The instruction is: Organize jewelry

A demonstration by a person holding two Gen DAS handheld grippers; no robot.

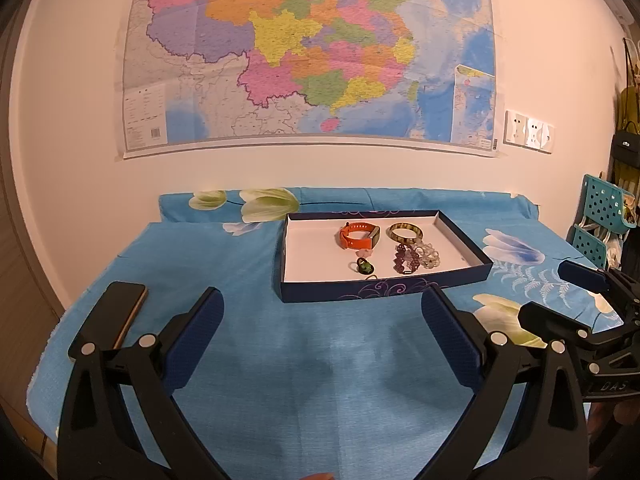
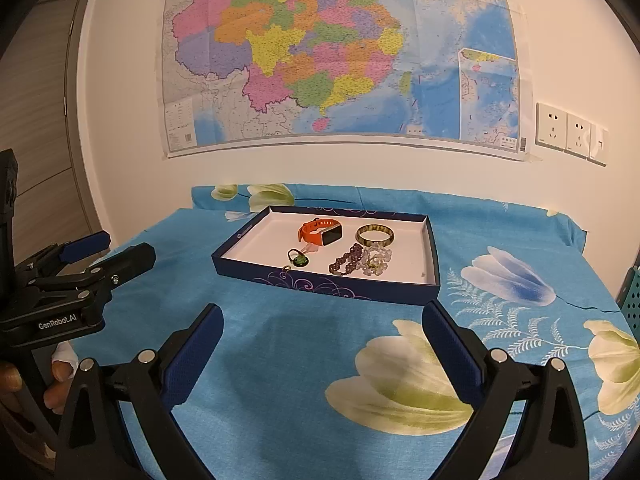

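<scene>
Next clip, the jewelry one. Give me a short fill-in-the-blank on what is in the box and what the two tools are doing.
1. The watch in the box has an ____ strap.
2. The purple bead bracelet lies ____ the box.
3. Both the left tool and the right tool are ____ and hold nothing.
4. On the wall behind hangs a ____.

Missing words: orange; inside; open; map

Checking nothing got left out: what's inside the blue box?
Inside the blue box: orange watch, green bangle, purple bracelet, clear bead bracelet, green pendant. The near wall partly hides a small ring.
</scene>
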